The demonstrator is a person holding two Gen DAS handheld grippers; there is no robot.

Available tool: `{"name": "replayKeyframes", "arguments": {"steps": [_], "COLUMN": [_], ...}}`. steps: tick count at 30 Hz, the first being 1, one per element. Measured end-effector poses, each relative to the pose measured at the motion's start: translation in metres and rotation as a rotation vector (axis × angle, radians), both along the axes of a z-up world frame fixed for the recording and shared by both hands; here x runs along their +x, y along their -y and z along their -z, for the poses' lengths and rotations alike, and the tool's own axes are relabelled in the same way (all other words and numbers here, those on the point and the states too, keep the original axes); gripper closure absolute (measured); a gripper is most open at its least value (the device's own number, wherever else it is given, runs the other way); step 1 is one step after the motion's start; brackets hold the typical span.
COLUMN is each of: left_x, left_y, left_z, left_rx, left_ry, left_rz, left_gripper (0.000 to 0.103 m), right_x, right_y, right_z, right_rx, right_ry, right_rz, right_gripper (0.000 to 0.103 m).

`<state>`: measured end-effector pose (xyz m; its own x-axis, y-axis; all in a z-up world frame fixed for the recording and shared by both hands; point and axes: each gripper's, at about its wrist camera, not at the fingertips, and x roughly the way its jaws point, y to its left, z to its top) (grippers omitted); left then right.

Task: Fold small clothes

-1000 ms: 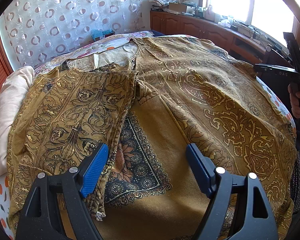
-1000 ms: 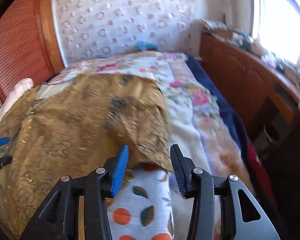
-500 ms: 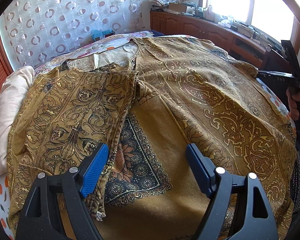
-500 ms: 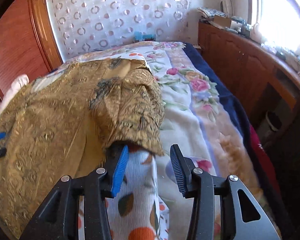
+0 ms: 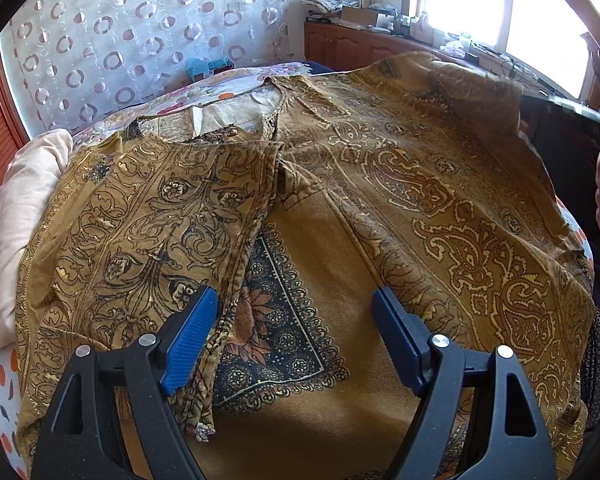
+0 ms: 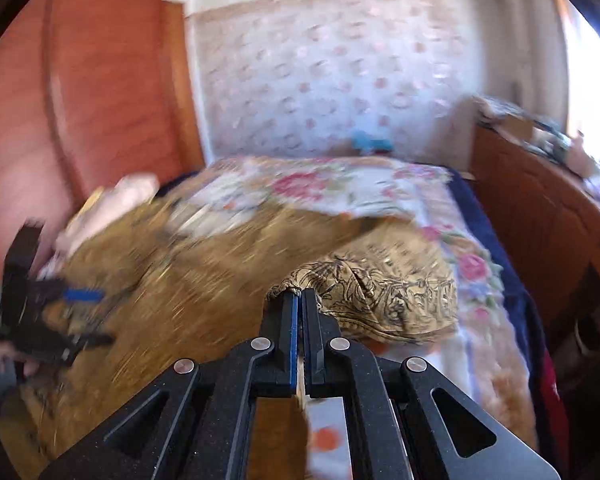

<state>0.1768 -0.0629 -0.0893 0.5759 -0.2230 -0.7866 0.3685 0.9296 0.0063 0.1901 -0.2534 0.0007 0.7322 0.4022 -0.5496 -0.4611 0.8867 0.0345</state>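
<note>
Right wrist view: the right gripper (image 6: pixel 299 300) has just closed its jaws on the sleeve cuff (image 6: pixel 288 290) of the mustard printed tunic (image 5: pixel 380 184), spread on the bed (image 6: pixel 380 192), neckline toward the curtain. Left gripper (image 5: pixel 296 336) hovers agape above the hem.

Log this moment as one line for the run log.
stage: folding right sleeve | right tongs: just closed, shut on sleeve edge | left tongs: open above garment | left sleeve: already folded in
</note>
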Motion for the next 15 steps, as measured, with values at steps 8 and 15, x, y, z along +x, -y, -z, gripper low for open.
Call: {"name": "replayKeyframes", "arguments": {"steps": [8,15], "left_x": [-0.004,-0.026], "left_y": [-0.001,0.009], "left_z": [-0.004,-0.054], "left_rx": [0.004,-0.092], "left_ry": [0.021,0.123], "left_rz": [-0.006,0.056], "left_gripper": [0.023,0.023], "right_x": [-0.008,-0.011], "right_y": [-0.002,0.056], "right_z": [0.043,0.031], "right_rx": [-0.090,-0.013], "right_ry": [-0.158,-0.152], "right_rz": [0.008,0.140], "right_gripper": [0.082,0.060]}}
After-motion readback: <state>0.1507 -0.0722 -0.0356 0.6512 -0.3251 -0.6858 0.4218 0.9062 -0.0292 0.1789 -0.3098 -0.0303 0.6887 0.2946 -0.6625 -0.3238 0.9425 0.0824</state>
